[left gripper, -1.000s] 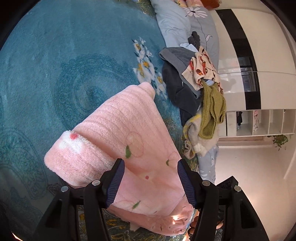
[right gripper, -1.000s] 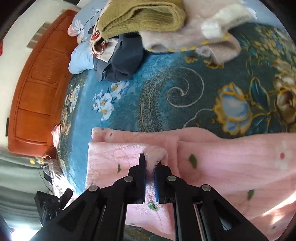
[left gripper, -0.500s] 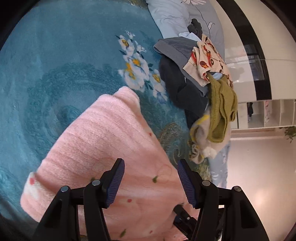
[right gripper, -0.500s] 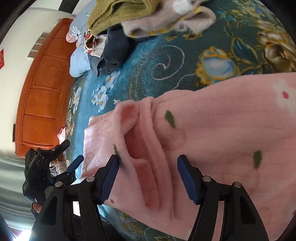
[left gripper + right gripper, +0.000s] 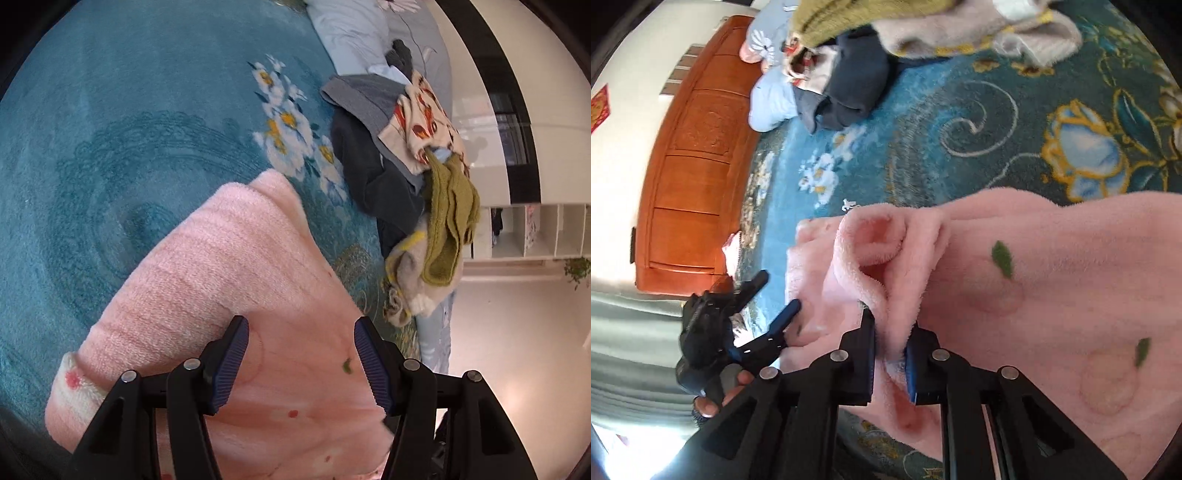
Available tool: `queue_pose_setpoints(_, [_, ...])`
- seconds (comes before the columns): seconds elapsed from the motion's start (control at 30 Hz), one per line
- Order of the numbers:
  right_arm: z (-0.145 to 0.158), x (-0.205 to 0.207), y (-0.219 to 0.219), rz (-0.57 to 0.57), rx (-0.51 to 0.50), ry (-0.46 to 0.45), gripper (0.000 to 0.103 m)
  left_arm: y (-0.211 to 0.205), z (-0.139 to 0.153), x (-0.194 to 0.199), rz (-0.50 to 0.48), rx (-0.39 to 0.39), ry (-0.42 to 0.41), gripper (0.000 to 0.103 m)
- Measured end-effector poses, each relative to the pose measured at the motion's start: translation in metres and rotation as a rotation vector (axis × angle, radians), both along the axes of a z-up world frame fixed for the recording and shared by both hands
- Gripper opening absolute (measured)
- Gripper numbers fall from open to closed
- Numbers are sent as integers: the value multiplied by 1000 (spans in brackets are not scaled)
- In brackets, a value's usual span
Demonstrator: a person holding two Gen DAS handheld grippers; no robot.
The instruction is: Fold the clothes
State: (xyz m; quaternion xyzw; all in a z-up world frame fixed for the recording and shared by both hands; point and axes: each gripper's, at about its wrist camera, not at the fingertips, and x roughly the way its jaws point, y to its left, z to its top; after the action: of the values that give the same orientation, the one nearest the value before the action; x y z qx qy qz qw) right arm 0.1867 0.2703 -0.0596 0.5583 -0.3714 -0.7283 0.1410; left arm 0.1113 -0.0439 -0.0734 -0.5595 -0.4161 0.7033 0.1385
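A fluffy pink garment (image 5: 229, 280) with small green and red motifs lies on the blue floral bedspread (image 5: 110, 129). My left gripper (image 5: 299, 354) hangs open just above it, pads wide apart with pink cloth below and between them. In the right wrist view the same garment (image 5: 1052, 258) is bunched into rolled folds. My right gripper (image 5: 890, 332) is closing its jaws, and the pads pinch a raised fold of the pink cloth. The left gripper (image 5: 783, 317) also shows there at the garment's left edge, carried by a hand (image 5: 716, 391).
A pile of unfolded clothes (image 5: 417, 177), dark, grey, patterned and olive, lies further along the bed, also seen in the right wrist view as a heap (image 5: 886, 33). A wooden headboard (image 5: 698, 166) stands at the left. White shelving (image 5: 535, 229) and pale floor lie beyond the bed's edge.
The right gripper, shut on a garment edge a second ago, opened wide and has now closed on a raised fold. The left gripper drifted slightly over the garment, still open.
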Motion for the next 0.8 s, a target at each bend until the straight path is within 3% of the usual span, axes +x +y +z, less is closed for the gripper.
queue_pose_setpoints(0.1, [23,14,13,9,33,64,13,25,1,0,-141,-51,1,63])
queue_pose_setpoints(0.2, [4,26,31,-49,71,-24,13,46,-4,3,-243,-118,-25,63])
queue_pose_setpoints(0.37, [-34,35,31,-107,86,-150,14,58,-8,10,-317,-238,-41,64])
queue_pose_setpoints(0.47, [-29,32,35,-114,94,-164,19,48,-8,12,-294,-201,-39,64])
queue_pose_setpoints(0.63, [19,57,86,-155,210,-104,44,43,5,18,-307,-172,11,63])
queue_pose_setpoints(0.7, [36,86,125,-246,211,-108,56,53,15,23,-366,-141,64,63])
queue_pose_setpoints(0.8, [46,145,180,-406,192,-150,65,72,23,32,-468,-128,93,64])
